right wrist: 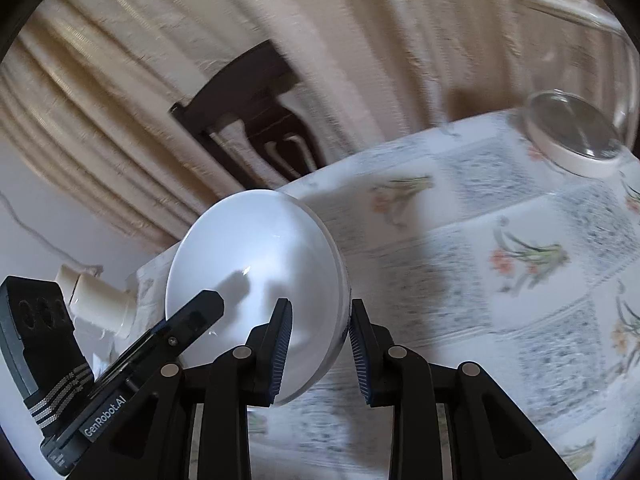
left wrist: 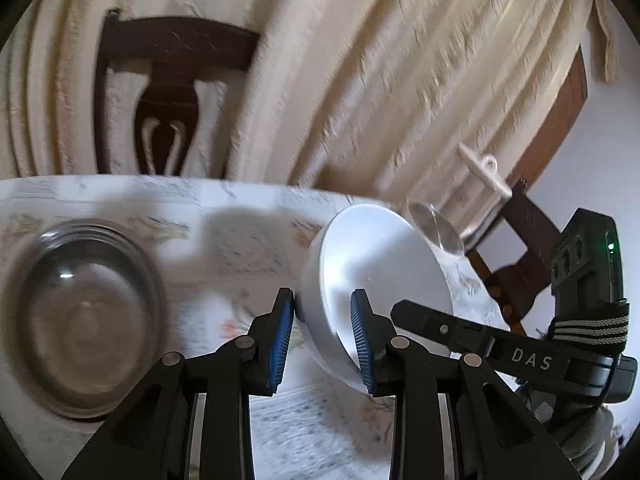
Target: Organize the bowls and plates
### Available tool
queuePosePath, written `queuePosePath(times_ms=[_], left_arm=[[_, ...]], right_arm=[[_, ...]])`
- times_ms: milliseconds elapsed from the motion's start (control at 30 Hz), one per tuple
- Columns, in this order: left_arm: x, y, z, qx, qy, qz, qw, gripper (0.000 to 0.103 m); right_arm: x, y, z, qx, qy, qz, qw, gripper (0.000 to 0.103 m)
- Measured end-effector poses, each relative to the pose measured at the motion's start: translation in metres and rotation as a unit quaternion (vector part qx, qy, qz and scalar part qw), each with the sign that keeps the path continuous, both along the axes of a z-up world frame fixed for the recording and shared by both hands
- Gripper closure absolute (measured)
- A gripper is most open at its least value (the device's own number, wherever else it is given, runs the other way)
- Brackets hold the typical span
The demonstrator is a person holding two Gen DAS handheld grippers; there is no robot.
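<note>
- Above the table's far edge, a white bowl (left wrist: 380, 280) hangs tipped on its side, off the floral tablecloth (right wrist: 520, 264).
- Both tools pinch its rim from opposite sides: the left tool (left wrist: 322, 336) has one pad inside and one outside, and the right tool (right wrist: 320, 344) does likewise.
- Judged step: carrying the bowl toward a stacking spot (likely the glass bowl (left wrist: 84, 320) at the near left corner).
- Level the bowl before lowering, and keep both clamps matched so it cannot twist.
- A clear lidded dish (right wrist: 576, 136) sits at a far corner; a dark chair (left wrist: 168, 92) stands beyond the table.
</note>
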State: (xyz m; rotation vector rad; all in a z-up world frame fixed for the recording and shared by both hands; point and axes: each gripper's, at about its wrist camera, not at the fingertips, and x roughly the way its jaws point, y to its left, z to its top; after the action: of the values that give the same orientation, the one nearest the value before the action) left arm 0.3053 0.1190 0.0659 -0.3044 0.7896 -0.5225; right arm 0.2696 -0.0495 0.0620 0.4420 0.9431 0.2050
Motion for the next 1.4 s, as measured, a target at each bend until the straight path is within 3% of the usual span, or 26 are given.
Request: queuePosePath(times_ms=[333,633,1000,1400], left_arm=[[-0.012,0.070,0.001,-0.005,-0.019,0.071,0.9973,0.073],[-0.009,0.109,-0.014,-0.023,-0.010,0.110,0.9936,0.073],[0.005,0.125,-0.036,-0.005,0.022,0.132,0.9910,0.073],[0.016,0.133,-0.061,0.014,0.057,0.155,0.9861,0.072]], right_arm=[[0.018,0.074,-0.003,-0.022,0.002,0.053,0.998,0.072],[0.027,0.108,-0.013,-0.047,0.008,0.065,0.997,0.072],[0.039,0.131,-0.032,-0.073,0.023,0.069,0.995,0.072],[0.040,0.146,-0.031,-0.111,0.003,0.067,0.991,0.072]])
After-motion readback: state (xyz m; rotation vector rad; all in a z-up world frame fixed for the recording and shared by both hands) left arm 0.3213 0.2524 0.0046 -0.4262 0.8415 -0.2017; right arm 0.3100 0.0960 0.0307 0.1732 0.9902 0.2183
